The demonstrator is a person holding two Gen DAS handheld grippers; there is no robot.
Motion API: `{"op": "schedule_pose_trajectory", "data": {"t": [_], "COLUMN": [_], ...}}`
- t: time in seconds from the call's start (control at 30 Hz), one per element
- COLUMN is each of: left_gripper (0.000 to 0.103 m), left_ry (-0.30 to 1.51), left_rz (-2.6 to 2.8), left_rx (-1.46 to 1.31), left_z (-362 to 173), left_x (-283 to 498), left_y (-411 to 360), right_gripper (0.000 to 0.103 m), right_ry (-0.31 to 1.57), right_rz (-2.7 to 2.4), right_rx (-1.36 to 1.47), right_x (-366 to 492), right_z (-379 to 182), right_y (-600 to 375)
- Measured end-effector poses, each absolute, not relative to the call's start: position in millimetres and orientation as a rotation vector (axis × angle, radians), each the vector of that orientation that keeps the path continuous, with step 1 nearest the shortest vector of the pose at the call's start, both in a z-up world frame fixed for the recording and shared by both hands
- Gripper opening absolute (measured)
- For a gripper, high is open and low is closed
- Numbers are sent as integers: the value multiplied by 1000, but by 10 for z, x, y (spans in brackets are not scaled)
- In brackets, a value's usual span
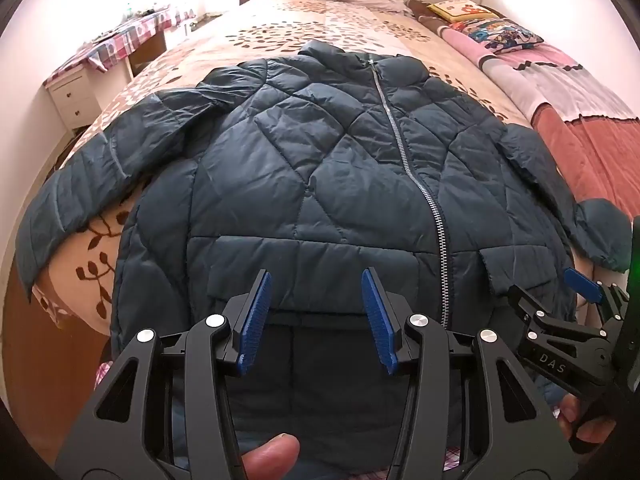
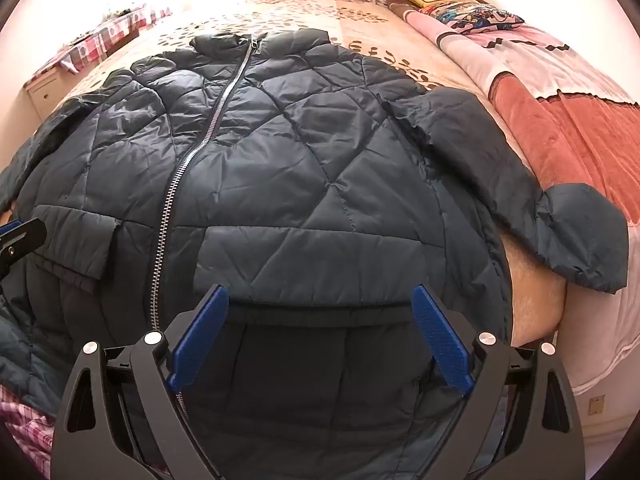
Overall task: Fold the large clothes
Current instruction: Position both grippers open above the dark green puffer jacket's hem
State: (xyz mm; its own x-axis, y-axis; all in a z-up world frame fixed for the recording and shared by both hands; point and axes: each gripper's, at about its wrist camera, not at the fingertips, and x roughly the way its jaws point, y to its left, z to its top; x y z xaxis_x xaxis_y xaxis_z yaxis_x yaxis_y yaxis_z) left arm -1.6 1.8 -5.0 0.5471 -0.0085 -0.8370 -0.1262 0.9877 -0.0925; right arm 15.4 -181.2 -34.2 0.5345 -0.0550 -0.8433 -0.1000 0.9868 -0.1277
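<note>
A dark teal quilted puffer jacket (image 1: pixel 320 168) lies face up on the bed, zipped, collar far, hem hanging over the near bed edge; it also fills the right wrist view (image 2: pixel 304 184). Its sleeves spread out to the left (image 1: pixel 80 184) and right (image 2: pixel 560 220). My left gripper (image 1: pixel 316 312) is open and empty, just above the hem left of the zipper (image 1: pixel 420 188). My right gripper (image 2: pixel 320 336) is open and empty over the hem right of the zipper (image 2: pixel 188 168). The right gripper also shows at the right edge of the left wrist view (image 1: pixel 560 308).
The bed has a leaf-print cover (image 1: pixel 280 28). A pink and red blanket (image 2: pixel 560 112) and cartoon pillows (image 1: pixel 496 32) lie along its right side. A white nightstand (image 1: pixel 72 96) and a table with a plaid cloth (image 1: pixel 128 32) stand to the left.
</note>
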Motion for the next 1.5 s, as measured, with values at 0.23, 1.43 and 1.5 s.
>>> {"op": "schedule_pose_trajectory", "data": {"t": [0.23,1.43,1.5], "left_gripper": [47,47,47], "left_ry": [1001,1103,1103], "left_rz": [79,117,116], "left_rx": [-160,-242,-241], "left_z": [-104,-299,-303], "left_x": [-44,71,69], "left_y": [81,198,198], "right_gripper": [90,90,90], "right_ry": [1010,1045,1046], "right_rz": [27,30,30], "right_rx": [-170,-164,-163], "right_x": [160,182,182], "right_z": [-354,-419,-421], "right_y": [-1811,-1831,-1832]}}
